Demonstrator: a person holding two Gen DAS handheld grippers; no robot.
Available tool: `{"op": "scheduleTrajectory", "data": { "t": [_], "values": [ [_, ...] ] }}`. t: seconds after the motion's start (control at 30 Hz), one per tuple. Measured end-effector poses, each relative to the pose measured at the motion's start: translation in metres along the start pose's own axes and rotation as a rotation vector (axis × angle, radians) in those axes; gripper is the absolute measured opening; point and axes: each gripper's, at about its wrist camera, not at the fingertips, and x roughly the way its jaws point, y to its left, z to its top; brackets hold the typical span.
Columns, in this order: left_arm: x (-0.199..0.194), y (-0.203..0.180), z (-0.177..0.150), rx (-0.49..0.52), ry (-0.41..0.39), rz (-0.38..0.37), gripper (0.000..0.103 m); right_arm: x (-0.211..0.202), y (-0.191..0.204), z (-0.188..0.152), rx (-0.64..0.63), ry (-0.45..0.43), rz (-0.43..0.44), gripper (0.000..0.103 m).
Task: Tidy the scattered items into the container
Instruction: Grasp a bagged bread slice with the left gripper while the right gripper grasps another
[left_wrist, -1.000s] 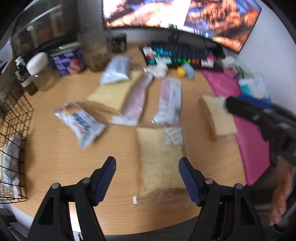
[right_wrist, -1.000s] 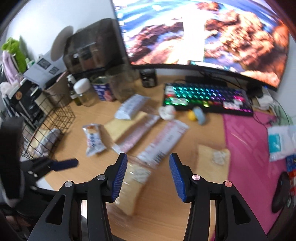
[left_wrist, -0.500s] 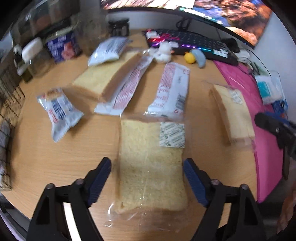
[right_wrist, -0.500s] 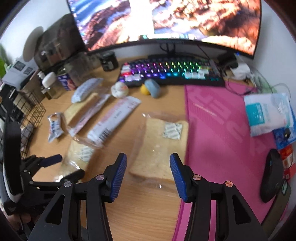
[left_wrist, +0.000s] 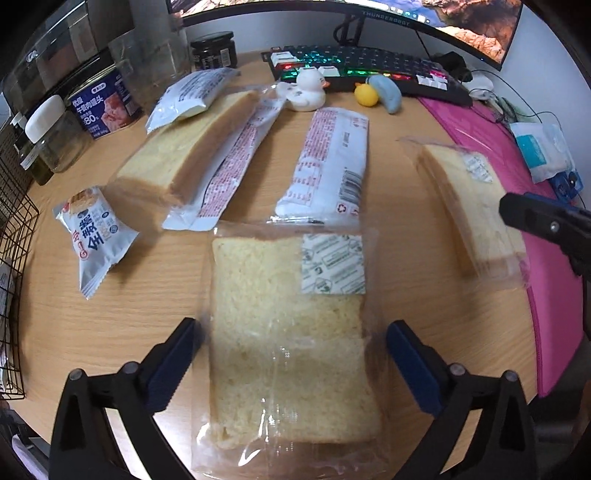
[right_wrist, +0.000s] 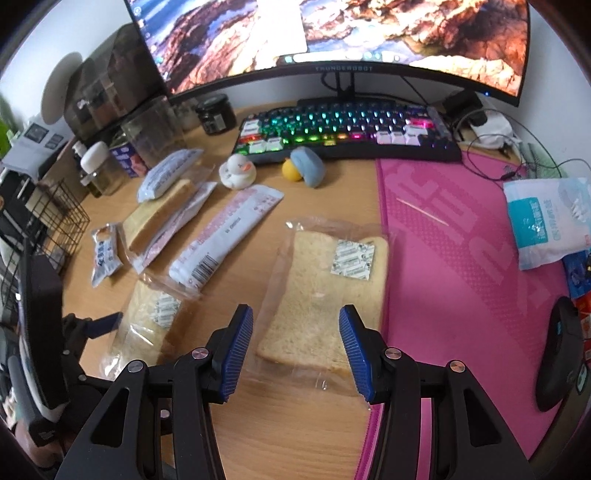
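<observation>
Several wrapped food items lie on a wooden desk. My left gripper (left_wrist: 291, 363) is open, its fingers straddling the near end of a bagged bread slice (left_wrist: 288, 314), low over it. My right gripper (right_wrist: 295, 350) is open around the near end of another bagged bread slice (right_wrist: 328, 295) by the pink mat. A third bread pack (left_wrist: 184, 151), two long white-red packets (left_wrist: 328, 166) (left_wrist: 229, 173), a small snack pouch (left_wrist: 94, 232) and a white pouch (left_wrist: 192, 96) lie beyond. The black wire basket (right_wrist: 55, 218) stands at the left edge.
A lit keyboard (right_wrist: 343, 129) and monitor (right_wrist: 332, 33) stand at the back. A toy duck (right_wrist: 238, 171), yellow ball (right_wrist: 291, 171) and blue object (right_wrist: 308, 166) lie before the keyboard. Jars and a can (left_wrist: 103, 107) stand back left. Pink mat (right_wrist: 461, 258) and mouse (right_wrist: 561, 350) are right.
My left gripper has dropped and advanced so its fingers flank the near bread slice. My right gripper swung right and then closed in over the other bread slice.
</observation>
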Motion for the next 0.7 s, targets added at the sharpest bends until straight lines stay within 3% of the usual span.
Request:
{"op": "scheduleTrajectory", "data": {
  "t": [0.23, 0.53, 0.7],
  "values": [
    [-0.009, 0.003, 0.0, 0.006, -0.001, -0.014, 0.077, 0.001, 0.001, -0.001, 0.004, 0.003, 0.007, 0.049],
    [-0.019, 0.007, 0.001, 0.003, -0.008, -0.038, 0.075, 0.015, 0.002, -0.001, -0.001, 0.022, -0.014, 0.049],
    [-0.021, 0.009, 0.002, 0.002, -0.014, -0.042, 0.075, 0.027, -0.008, 0.0, 0.025, 0.016, -0.067, 0.049]
  ]
}}
